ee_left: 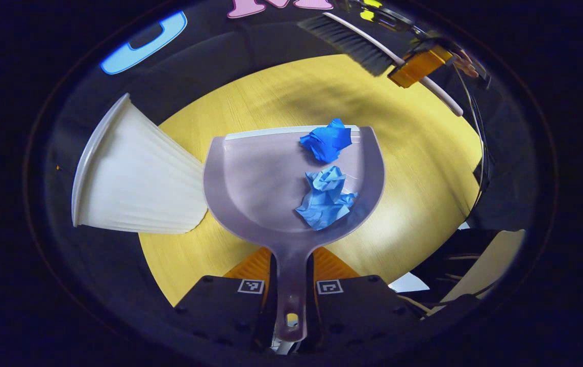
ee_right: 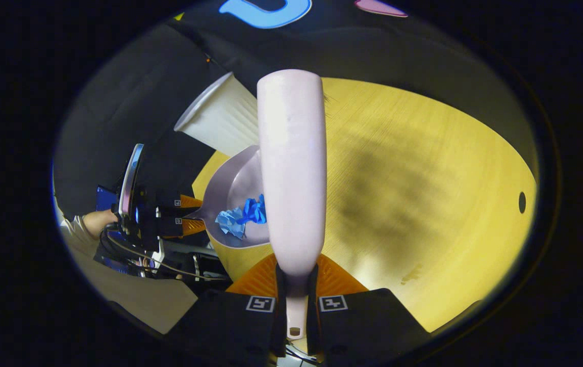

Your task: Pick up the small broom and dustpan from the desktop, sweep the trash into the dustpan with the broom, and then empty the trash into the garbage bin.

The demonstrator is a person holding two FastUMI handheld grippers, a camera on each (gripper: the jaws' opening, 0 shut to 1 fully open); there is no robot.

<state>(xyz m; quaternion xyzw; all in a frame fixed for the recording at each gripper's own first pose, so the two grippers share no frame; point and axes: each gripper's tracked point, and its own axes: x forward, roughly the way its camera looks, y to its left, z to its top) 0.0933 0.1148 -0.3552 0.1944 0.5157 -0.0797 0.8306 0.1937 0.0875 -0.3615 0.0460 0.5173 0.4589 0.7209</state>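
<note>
Blue paper wads in dustpan, left claw clamping handle.

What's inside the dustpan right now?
Two crumpled blue paper balls lie in the dustpan, held by the left gripper. The pan floor beneath them is covered, so any smaller bits there can't be seen.

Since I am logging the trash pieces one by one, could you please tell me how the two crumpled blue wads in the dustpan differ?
The darker blue wad is a deep, saturated blue; the lighter blue wad is pale. The darker one sits by the front lip of the dustpan; the lighter one lies nearer the handle. In the left gripper view the lighter one looks looser and more spread, the darker one more tightly balled. Both are crumpled and lie inside the pan.
</note>
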